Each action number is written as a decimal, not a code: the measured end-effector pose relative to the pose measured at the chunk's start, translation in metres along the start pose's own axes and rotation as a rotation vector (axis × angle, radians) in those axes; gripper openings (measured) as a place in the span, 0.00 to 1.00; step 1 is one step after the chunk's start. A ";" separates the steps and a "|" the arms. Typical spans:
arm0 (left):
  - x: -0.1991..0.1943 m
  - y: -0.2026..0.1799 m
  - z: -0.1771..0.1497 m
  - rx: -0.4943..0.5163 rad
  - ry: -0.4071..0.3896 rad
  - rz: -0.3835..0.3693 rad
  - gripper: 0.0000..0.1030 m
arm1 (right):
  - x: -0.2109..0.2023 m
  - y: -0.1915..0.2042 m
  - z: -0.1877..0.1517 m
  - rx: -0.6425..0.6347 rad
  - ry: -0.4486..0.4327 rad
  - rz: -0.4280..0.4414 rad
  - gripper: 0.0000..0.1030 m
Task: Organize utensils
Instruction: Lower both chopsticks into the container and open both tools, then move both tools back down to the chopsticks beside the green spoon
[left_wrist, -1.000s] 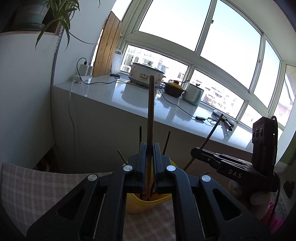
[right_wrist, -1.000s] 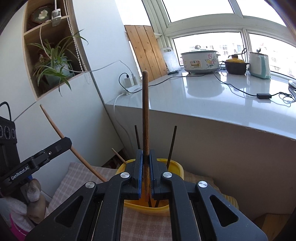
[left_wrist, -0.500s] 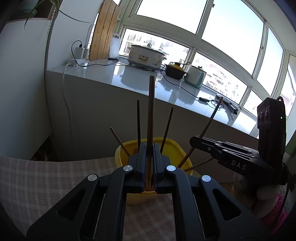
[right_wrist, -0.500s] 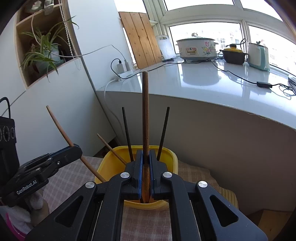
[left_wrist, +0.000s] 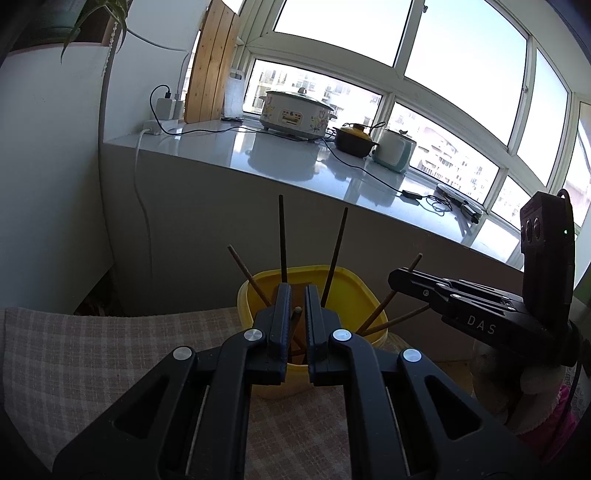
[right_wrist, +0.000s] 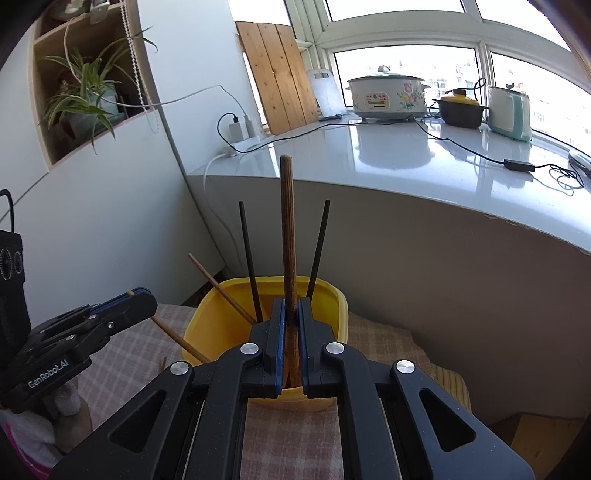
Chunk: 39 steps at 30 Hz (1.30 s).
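Observation:
A yellow tub (left_wrist: 343, 277) (right_wrist: 325, 291) stands on a checked cloth and holds several chopsticks. My left gripper (left_wrist: 296, 295) is over the tub with its jaws slightly apart. A brown chopstick (left_wrist: 295, 315) sits loose between them, its top just below the fingertips. My right gripper (right_wrist: 290, 306) is shut on another brown chopstick (right_wrist: 287, 221), held upright with its lower end inside the tub. Each gripper shows in the other's view, the right one (left_wrist: 402, 277) and the left one (right_wrist: 147, 299).
A grey counter (left_wrist: 295, 170) (right_wrist: 406, 162) rises behind the tub with a rice cooker (right_wrist: 386, 96), a dark pot (right_wrist: 461, 109), a kettle (right_wrist: 509, 112) and cables. A plant (right_wrist: 81, 96) sits in a wall niche at left. The checked cloth (left_wrist: 110, 354) covers the table.
My left gripper has opened a little and its chopstick has slid down into the tub. My right gripper has lowered its chopstick into the tub and still grips it.

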<state>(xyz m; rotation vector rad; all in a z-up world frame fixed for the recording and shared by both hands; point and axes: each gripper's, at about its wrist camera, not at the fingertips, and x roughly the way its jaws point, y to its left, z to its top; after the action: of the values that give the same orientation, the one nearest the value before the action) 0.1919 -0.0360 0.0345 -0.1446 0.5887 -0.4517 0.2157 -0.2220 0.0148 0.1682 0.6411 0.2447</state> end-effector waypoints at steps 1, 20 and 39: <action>-0.002 0.000 0.000 0.006 -0.006 0.008 0.07 | -0.001 0.001 0.000 0.000 -0.002 -0.001 0.05; -0.058 0.022 -0.011 0.005 -0.078 0.062 0.19 | -0.039 0.017 -0.002 0.000 -0.079 0.009 0.05; -0.077 0.114 -0.087 -0.098 0.116 0.200 0.23 | -0.042 0.064 -0.050 -0.095 0.016 0.139 0.20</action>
<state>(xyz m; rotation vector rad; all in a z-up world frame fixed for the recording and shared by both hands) 0.1275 0.1002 -0.0281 -0.1521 0.7325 -0.2382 0.1416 -0.1684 0.0134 0.1194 0.6334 0.4106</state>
